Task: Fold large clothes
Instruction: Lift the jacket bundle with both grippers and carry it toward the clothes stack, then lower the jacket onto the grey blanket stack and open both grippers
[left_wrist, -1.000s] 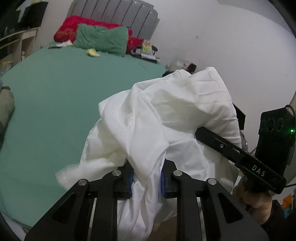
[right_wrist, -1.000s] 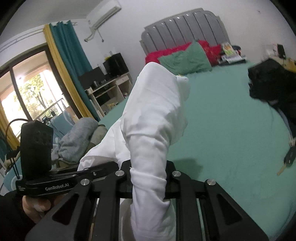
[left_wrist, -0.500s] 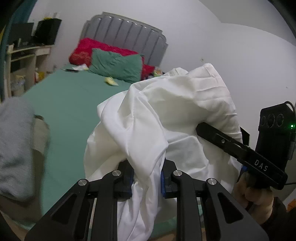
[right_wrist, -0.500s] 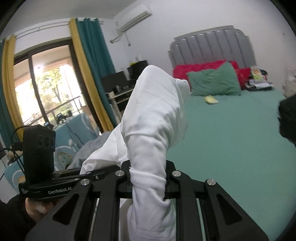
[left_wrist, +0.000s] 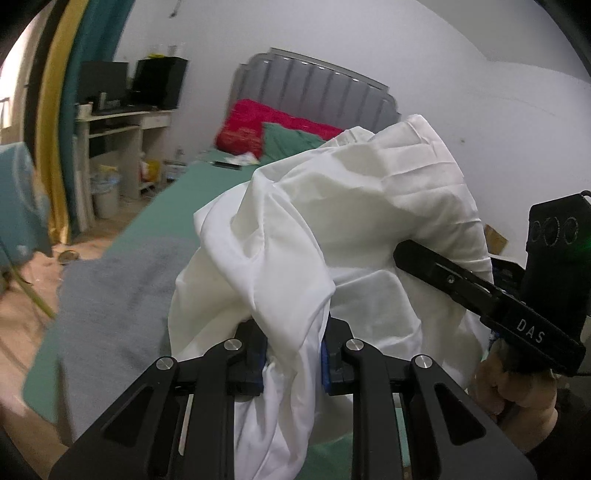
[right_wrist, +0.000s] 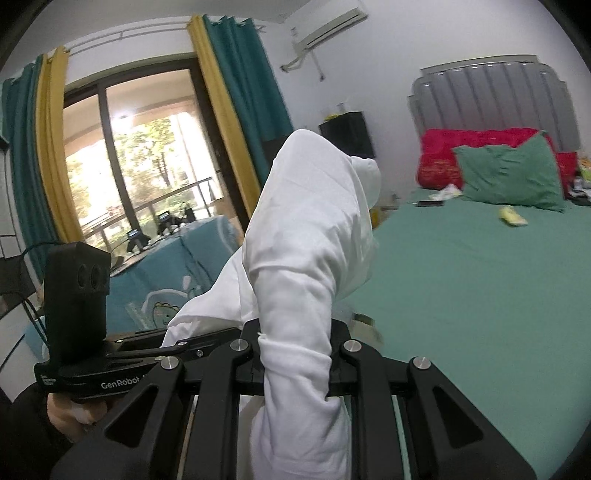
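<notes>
A large white garment (left_wrist: 332, 236) hangs bunched in the air between both grippers. My left gripper (left_wrist: 293, 356) is shut on a gathered fold of it. My right gripper (right_wrist: 295, 354) is shut on another part, which rises like a sleeve (right_wrist: 314, 236) in front of the camera. In the left wrist view the right gripper's body (left_wrist: 517, 317) shows at the right, pressed into the cloth. In the right wrist view the left gripper's body (right_wrist: 77, 317) shows at the lower left. The green bed (right_wrist: 480, 280) lies ahead and to the right.
Red (right_wrist: 461, 155) and green pillows (right_wrist: 513, 177) lean on the grey headboard (right_wrist: 480, 96). A phone (right_wrist: 430, 202) and a yellow scrap (right_wrist: 511, 218) lie on the bed. A grey cloth (left_wrist: 110, 295) lies at the bed's near corner. A desk (left_wrist: 118, 125), curtains (right_wrist: 236, 96) and a glass door (right_wrist: 147, 162) stand to the left.
Both grippers have swung to the left with the garment still held; the views now show the desk, curtains and window, and the grey cloth has come into the left wrist view.
</notes>
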